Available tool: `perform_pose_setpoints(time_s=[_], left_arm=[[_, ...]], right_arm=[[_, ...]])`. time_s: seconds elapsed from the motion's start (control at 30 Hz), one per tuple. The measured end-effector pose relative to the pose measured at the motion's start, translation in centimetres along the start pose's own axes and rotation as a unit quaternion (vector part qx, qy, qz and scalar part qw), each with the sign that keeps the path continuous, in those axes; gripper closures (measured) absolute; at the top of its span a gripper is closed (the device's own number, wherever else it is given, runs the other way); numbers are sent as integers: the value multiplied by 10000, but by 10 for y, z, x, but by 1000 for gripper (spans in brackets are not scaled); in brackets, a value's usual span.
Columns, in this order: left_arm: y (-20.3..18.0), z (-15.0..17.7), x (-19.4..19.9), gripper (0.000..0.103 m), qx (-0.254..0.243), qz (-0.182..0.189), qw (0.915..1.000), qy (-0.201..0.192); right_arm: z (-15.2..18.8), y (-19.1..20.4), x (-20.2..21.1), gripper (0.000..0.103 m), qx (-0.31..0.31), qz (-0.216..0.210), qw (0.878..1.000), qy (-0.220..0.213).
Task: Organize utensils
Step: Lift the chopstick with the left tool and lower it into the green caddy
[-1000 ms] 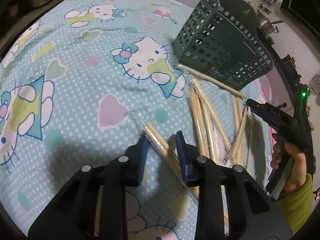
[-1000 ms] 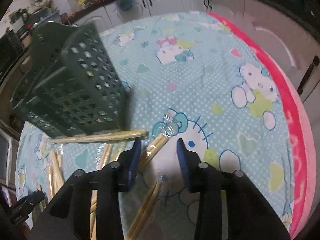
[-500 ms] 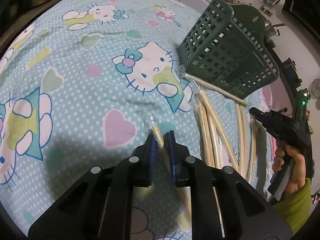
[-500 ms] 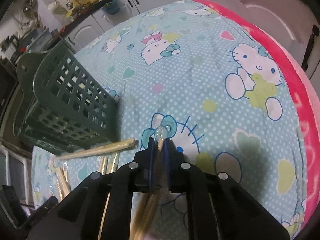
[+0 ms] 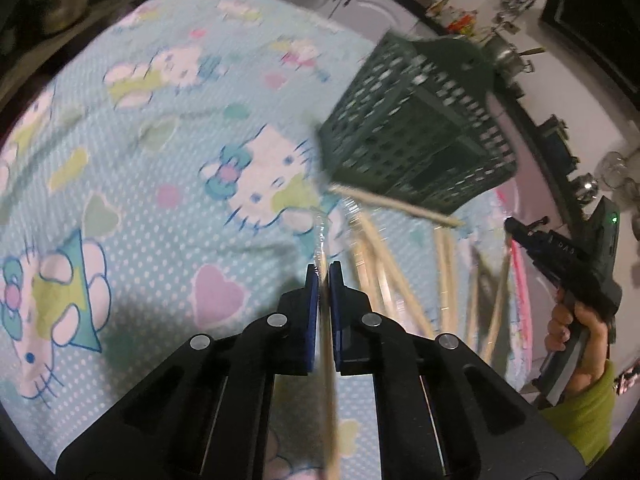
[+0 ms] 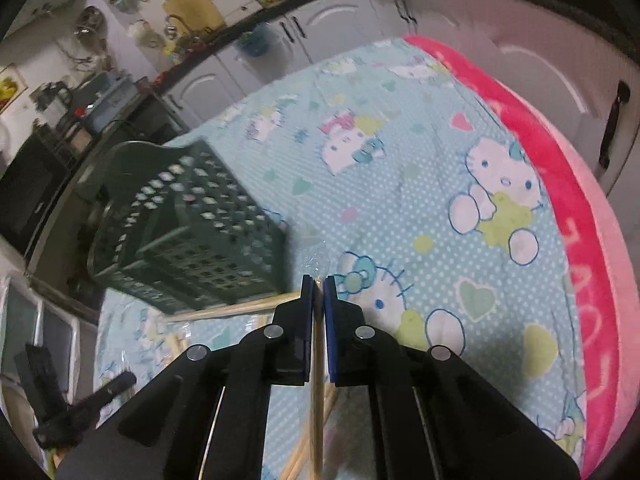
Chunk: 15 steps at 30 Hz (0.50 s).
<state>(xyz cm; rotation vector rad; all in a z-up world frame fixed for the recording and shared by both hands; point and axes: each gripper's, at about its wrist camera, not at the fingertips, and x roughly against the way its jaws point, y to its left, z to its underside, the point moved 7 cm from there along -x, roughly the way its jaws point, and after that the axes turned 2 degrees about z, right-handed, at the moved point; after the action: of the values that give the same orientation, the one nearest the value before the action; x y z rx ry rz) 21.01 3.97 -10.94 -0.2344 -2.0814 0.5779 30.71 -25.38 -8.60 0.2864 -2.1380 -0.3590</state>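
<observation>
My left gripper (image 5: 324, 270) is shut on a plastic-wrapped pair of wooden chopsticks (image 5: 329, 344), lifted off the cloth, its wrapper tip sticking out ahead. My right gripper (image 6: 318, 282) is shut on another wrapped pair of chopsticks (image 6: 317, 392), also lifted; it also shows in the left wrist view (image 5: 560, 256). A dark green slotted utensil basket (image 5: 416, 140) stands tilted on the Hello Kitty cloth ahead; it shows in the right wrist view (image 6: 188, 236) too. Several more wrapped chopsticks (image 5: 400, 280) lie loose below the basket.
The blue Hello Kitty cloth (image 5: 160, 160) covers the surface, with a pink blanket edge (image 6: 580, 240) at the right. White cabinets (image 6: 320, 28) and cluttered kitchen counters (image 5: 460, 8) lie beyond.
Both grippers closed on chopstick pairs and lifted them off the cloth. The views have risen and the basket now looks farther below.
</observation>
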Motion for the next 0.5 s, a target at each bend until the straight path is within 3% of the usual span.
perform_pose_setpoints(time_s=[0.5], left_arm=[[-87,-38,60,100,-857,430,9930,-683]], right_arm=[[-6,60,95,97,779,-670,9914,-809]])
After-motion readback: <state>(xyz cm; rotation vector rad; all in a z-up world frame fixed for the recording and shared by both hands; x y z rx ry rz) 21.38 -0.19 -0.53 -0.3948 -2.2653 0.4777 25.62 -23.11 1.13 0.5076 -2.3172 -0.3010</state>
